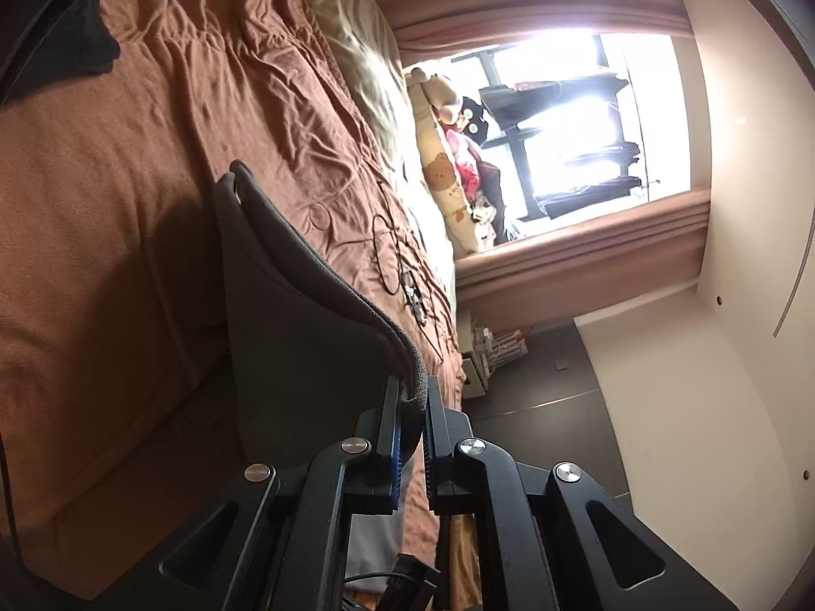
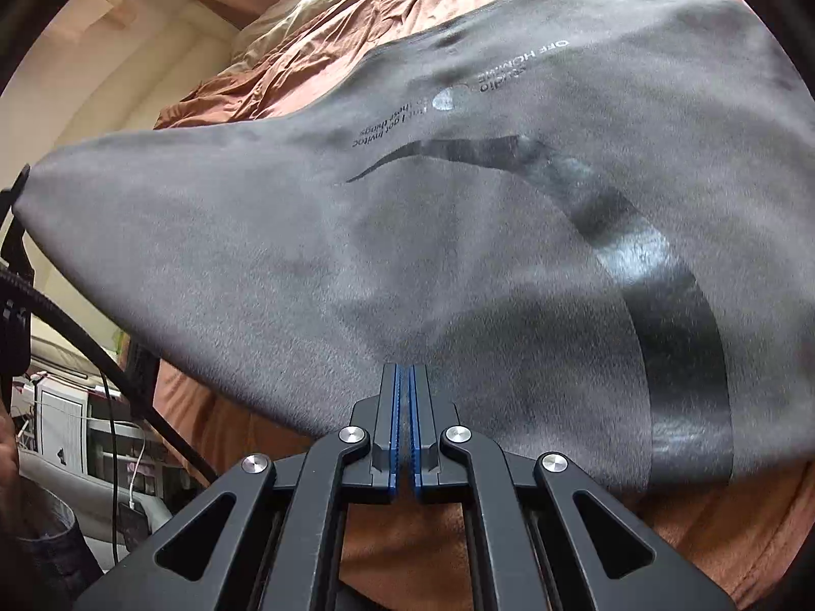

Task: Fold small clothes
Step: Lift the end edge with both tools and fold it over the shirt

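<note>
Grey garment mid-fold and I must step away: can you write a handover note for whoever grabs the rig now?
Left gripper: shut on the grey garment at its thick hemmed edge.
Right gripper: shut on the same garment's edge, printed side facing the camera.
The garment hangs stretched between both grippers above the brown bedspread.
Done: picked up and spread.
Left: lay it flat, fold it. A dark item lies farther up the bed.

Dark grey shirt [image 2: 458, 254], soft matte fabric, held up off brown bed cover [image 2: 316, 51], stretched wide between both grippers. Front shows curved glossy black stripe [image 2: 662, 305], small white round logo [image 2: 451, 99], lines of small print. Hem edge pinched in left gripper [image 1: 411, 397]; lower edge pinched in right gripper [image 2: 404, 382].
</note>
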Demonstrator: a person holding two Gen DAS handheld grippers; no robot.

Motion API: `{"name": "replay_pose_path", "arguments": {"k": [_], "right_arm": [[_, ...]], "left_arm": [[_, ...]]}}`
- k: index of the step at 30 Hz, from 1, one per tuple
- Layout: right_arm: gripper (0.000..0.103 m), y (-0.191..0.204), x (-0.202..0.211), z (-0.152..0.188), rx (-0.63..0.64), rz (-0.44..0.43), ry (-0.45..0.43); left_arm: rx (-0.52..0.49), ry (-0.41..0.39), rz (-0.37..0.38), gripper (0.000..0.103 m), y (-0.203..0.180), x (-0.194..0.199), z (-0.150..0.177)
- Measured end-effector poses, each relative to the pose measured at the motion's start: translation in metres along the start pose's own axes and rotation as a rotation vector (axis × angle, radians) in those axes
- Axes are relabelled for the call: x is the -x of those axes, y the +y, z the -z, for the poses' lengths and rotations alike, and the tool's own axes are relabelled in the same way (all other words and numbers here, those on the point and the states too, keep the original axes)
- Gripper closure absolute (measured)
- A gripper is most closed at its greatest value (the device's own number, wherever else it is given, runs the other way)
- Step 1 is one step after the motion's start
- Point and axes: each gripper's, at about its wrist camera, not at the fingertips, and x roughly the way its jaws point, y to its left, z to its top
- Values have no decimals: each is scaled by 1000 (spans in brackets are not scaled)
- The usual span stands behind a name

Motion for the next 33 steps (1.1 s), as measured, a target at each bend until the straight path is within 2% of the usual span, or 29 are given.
{"name": "replay_pose_path", "arguments": {"k": [4, 8, 16, 21, 23, 24, 25, 27, 33], "right_arm": [[103, -2, 13, 2, -7, -19, 3], [103, -11, 47, 1, -25, -32, -53], [102, -35, 130, -8, -78, 17, -222], [101, -47, 163, -1, -79, 66, -265], [95, -48, 169, 4, -81, 89, -269], [82, -48, 175, 19, -83, 90, -280], [62, -50, 181, 22, -84, 92, -298], [39, -48, 188, 28, -71, 112, -335], [39, -60, 211, 51, -55, 133, -346]], "left_arm": [[-27, 36, 26, 97, -16, -16, 6], [-54, 76, 55, 97, -35, -33, 14], [-122, 181, 93, 97, -76, -74, 39], [-158, 242, 93, 97, -93, -101, 57], [-169, 268, 92, 97, -98, -112, 66], [-176, 281, 91, 97, -99, -117, 71], [-181, 295, 91, 97, -100, -121, 76], [-194, 324, 87, 97, -103, -130, 87], [-233, 406, 60, 97, -109, -163, 122]]}}
